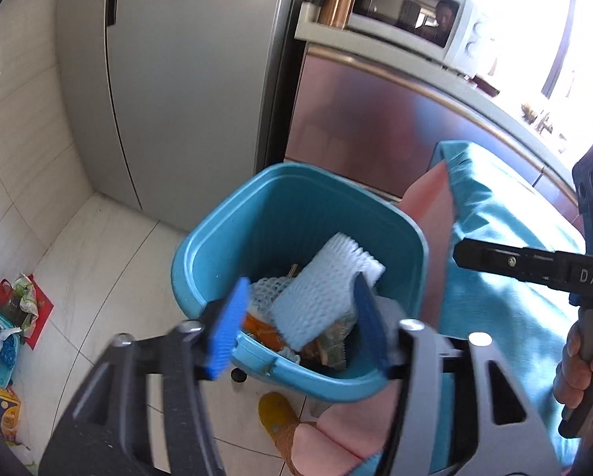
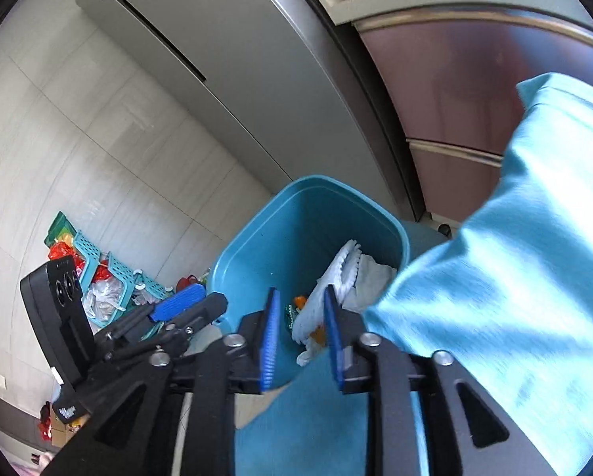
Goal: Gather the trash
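Steel-grey fridge (image 1: 185, 91) fills the back, one tall unit beside a pinkish one with a single microwave (image 1: 411, 12) on top; below them stands one blue bin (image 1: 225, 246), placed in the open floor, I judge, so both tools can reach over its mouth; inside it lie two white foam nets (image 1: 324, 289), some orange scraps and crumpled paper, so that trash is already in; more litter sits in teal baskets (image 2: 114, 277) by the wall, well apart, apparently not yet gathered; the left gripper (image 1: 296, 325) hangs over the near rim, fingers spread and empty; the right gripper (image 2: 300, 337) hovers likewise, blue pads apart with nothing between.
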`<act>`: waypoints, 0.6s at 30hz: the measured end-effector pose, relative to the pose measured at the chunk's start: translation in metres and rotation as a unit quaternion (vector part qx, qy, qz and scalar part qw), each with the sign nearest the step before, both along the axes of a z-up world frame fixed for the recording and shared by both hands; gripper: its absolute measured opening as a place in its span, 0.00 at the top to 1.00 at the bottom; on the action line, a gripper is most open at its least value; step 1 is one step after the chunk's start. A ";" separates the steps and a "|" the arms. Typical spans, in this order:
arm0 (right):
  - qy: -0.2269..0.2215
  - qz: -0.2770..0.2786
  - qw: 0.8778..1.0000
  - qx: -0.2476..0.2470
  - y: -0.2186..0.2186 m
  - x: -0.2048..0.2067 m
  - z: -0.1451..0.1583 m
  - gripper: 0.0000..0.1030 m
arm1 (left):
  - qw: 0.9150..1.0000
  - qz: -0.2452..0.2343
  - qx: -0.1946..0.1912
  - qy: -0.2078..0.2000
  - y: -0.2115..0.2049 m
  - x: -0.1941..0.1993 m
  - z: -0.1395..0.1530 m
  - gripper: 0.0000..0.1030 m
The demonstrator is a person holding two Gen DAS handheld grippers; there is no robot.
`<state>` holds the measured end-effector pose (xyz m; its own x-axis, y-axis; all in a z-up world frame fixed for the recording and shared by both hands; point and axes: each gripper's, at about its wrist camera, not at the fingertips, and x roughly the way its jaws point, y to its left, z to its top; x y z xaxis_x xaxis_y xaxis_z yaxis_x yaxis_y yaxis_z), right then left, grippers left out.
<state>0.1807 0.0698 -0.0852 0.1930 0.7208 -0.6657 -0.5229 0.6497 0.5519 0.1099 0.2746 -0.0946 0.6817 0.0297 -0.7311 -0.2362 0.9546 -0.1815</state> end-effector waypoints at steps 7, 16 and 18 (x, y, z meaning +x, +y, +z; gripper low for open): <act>-0.093 -0.020 0.995 0.001 -0.055 -0.043 0.035 0.40 | 0.996 -0.034 0.030 -0.072 -0.039 -0.033 0.040 0.11; -0.193 -0.128 0.973 -0.026 -0.135 -0.117 0.066 0.18 | 0.987 -0.074 0.051 -0.136 -0.103 -0.067 0.070 0.05; -0.208 -0.154 0.965 -0.036 -0.150 -0.132 0.068 0.16 | 0.985 -0.078 0.056 -0.144 -0.116 -0.073 0.073 0.05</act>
<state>0.0485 -0.0800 -0.0176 0.6521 0.5423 -0.5298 -0.4665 0.8379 0.2834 0.0368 0.1581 -0.0219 0.8628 -0.0224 -0.5050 -0.0395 0.9930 -0.1117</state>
